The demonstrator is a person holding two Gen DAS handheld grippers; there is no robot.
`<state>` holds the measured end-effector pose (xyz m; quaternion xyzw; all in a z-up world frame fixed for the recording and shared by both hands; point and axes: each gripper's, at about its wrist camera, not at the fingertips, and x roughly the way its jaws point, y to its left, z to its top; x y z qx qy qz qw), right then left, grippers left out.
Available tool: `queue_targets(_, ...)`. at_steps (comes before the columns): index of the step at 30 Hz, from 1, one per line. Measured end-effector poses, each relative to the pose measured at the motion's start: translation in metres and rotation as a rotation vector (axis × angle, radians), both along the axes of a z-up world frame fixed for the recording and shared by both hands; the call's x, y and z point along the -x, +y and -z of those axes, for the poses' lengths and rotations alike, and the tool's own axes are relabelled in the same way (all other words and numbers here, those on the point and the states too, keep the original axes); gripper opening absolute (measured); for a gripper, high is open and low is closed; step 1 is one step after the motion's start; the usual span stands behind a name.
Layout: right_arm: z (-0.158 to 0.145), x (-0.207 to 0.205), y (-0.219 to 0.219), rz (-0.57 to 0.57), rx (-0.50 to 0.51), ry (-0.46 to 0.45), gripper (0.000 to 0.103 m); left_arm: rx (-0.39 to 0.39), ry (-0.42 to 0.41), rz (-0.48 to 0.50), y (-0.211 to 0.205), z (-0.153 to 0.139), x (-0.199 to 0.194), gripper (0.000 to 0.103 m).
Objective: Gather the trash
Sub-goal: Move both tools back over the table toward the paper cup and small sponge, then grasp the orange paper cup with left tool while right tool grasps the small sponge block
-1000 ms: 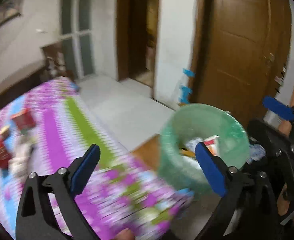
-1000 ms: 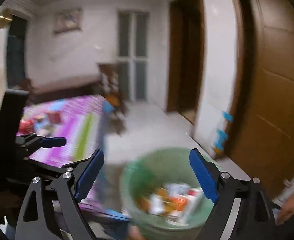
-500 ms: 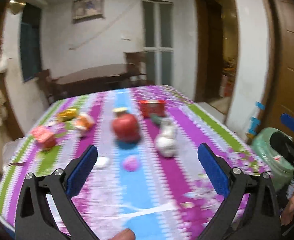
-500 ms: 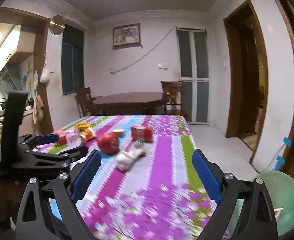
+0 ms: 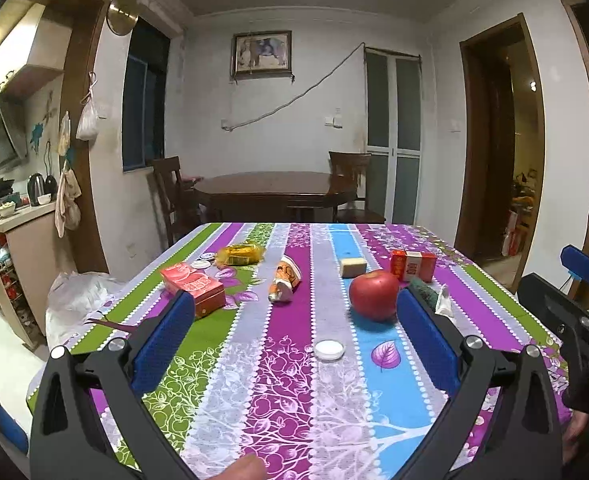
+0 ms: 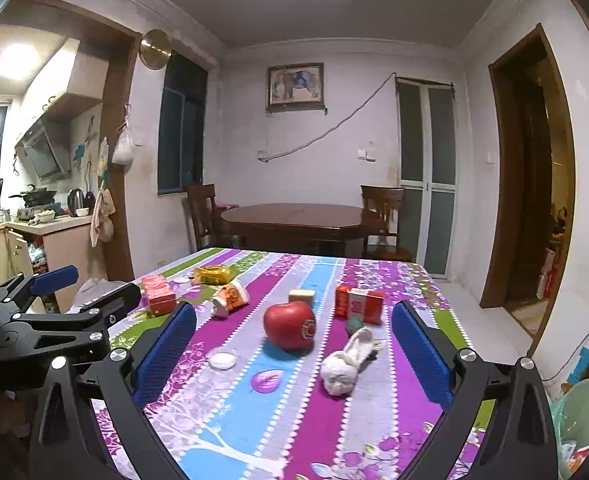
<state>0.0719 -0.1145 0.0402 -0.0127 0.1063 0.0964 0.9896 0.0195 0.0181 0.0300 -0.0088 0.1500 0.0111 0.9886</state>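
Observation:
Both grippers are open and empty above the near edge of a table with a striped purple cloth (image 5: 278, 392) (image 6: 374, 420). My left gripper (image 5: 294, 340) faces a white cap (image 5: 328, 349), a crushed paper cup (image 5: 284, 280) and a red apple (image 5: 373, 295). My right gripper (image 6: 292, 354) faces a crumpled white tissue (image 6: 346, 362), the apple (image 6: 290, 325) and the cap (image 6: 222, 360). A green trash bin (image 6: 586, 412) stands at the table's right, low in the right wrist view.
Further back on the table lie a red box (image 5: 193, 283), a yellow packet (image 5: 240, 254), a tan block (image 5: 352, 267) and a red-white carton (image 5: 413, 265). Behind stand a dark wooden table (image 5: 274, 190) and chairs. A kitchen counter (image 5: 10, 220) is at the left, a doorway at the right.
Both grippers swung left from the green bin to face the table. The view has steadied and the table items are now sharp. Both stay open.

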Motion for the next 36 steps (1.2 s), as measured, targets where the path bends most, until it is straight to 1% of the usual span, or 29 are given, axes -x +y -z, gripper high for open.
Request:
queue_targets(5,-0.001,-0.001,-0.001,0.002,0.012,0.020,0.098,0.016,0.028,0.007,0.007,0.005,-0.009,0.098)
queue_targets(11,-0.003,-0.007,-0.001,-0.005,0.032,0.046,0.098,0.023,0.064,0.038,0.008,0.011,-0.020,0.098)
queue_targets(13,-0.003,-0.014,-0.002,-0.022,0.023,0.069,0.098,0.026,0.087,0.051,0.008,0.014,-0.026,0.098)
queue_targets(15,-0.002,-0.021,-0.003,-0.023,0.040,0.078,0.098,0.025,0.106,0.070,0.009,0.016,-0.035,0.098)
queue_targets(16,-0.001,-0.028,-0.004,-0.038,0.043,0.099,0.098,0.025,0.113,0.075,0.009,0.018,-0.039,0.098)
queue_targets(18,0.002,-0.041,-0.009,-0.057,0.040,0.135,0.098,0.043,0.163,0.112,0.011,0.022,-0.059,0.098)
queue_targets(20,0.006,-0.059,-0.016,-0.079,0.039,0.174,0.098,0.056,0.199,0.128,0.014,0.027,-0.077,0.098)
queue_targets(22,0.008,-0.075,-0.021,-0.083,0.045,0.189,0.098,0.031,0.225,0.112,0.018,0.030,-0.100,0.098)
queue_targets(23,0.008,-0.081,-0.023,-0.090,0.043,0.195,0.098,0.027,0.239,0.120,0.020,0.030,-0.109,0.098)
queue_targets(24,0.008,-0.088,-0.026,-0.100,0.039,0.206,0.098,0.033,0.275,0.149,0.023,0.031,-0.123,0.098)
queue_targets(26,0.009,-0.104,-0.029,-0.110,0.044,0.218,0.098,0.031,0.324,0.158,0.029,0.033,-0.147,0.098)
queue_targets(27,0.010,-0.110,-0.029,-0.119,0.047,0.222,0.098,0.036,0.361,0.171,0.033,0.033,-0.164,0.097)
queue_targets(28,0.011,-0.119,-0.030,-0.140,0.044,0.235,0.098,0.030,0.401,0.170,0.035,0.035,-0.182,0.097)
queue_targets(31,0.009,-0.147,-0.031,-0.195,0.049,0.271,0.098,0.008,0.449,0.154,0.037,0.033,-0.224,0.097)
queue_targets(33,0.006,-0.172,-0.031,-0.241,0.067,0.303,0.098,0.018,0.488,0.155,0.037,0.036,-0.250,0.097)
queue_targets(35,0.000,-0.197,-0.032,-0.271,0.088,0.324,0.098,-0.012,0.518,0.129,0.034,0.044,-0.274,0.097)
queue_targets(36,-0.002,-0.208,-0.031,-0.291,0.098,0.346,0.098,-0.017,0.544,0.120,0.033,0.053,-0.287,0.092)
